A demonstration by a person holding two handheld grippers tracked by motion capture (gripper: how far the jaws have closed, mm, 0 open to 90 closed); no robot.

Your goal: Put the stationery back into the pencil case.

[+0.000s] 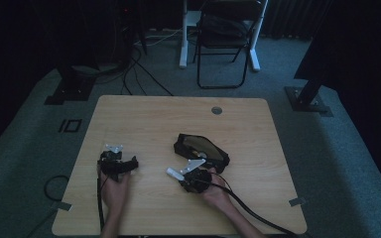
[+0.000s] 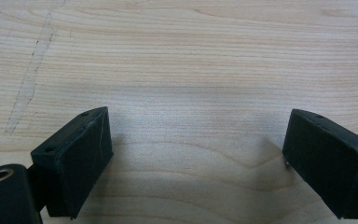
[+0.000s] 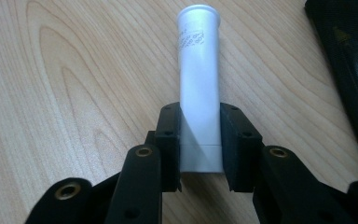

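Daylight is dim over the wooden table (image 1: 144, 119), and the black mesh pouch (image 1: 201, 150) lying a little right of its middle serves as the landmark here. Just in front of the pouch, on the person's side, the right gripper (image 1: 178, 174) sits in the person's right hand (image 1: 217, 192), its grey plate almost against the pouch's near edge and its tip pointing away from the pouch toward the table's left side. In the right gripper view, its jaws press from both sides on the lower part of a white tube (image 3: 198, 84), which runs straight out between them over the wood, its printed lettering near the far, rimmed end; the pouch's dark mesh fills the upper right corner of that view. From above, the tube (image 1: 173, 173) shows as a short pale stub sticking out of the gripper, near the pouch's front corner but apart from it. Well to the left of the pouch, the left gripper (image 1: 129, 163) rests in the person's left hand (image 1: 114, 191) on the table. In the left gripper view, its jaws stand wide apart above bare wood grain, with nothing between them. Beyond the pouch, past the table's far edge, a folding chair (image 1: 225, 39) stands on the carpet.
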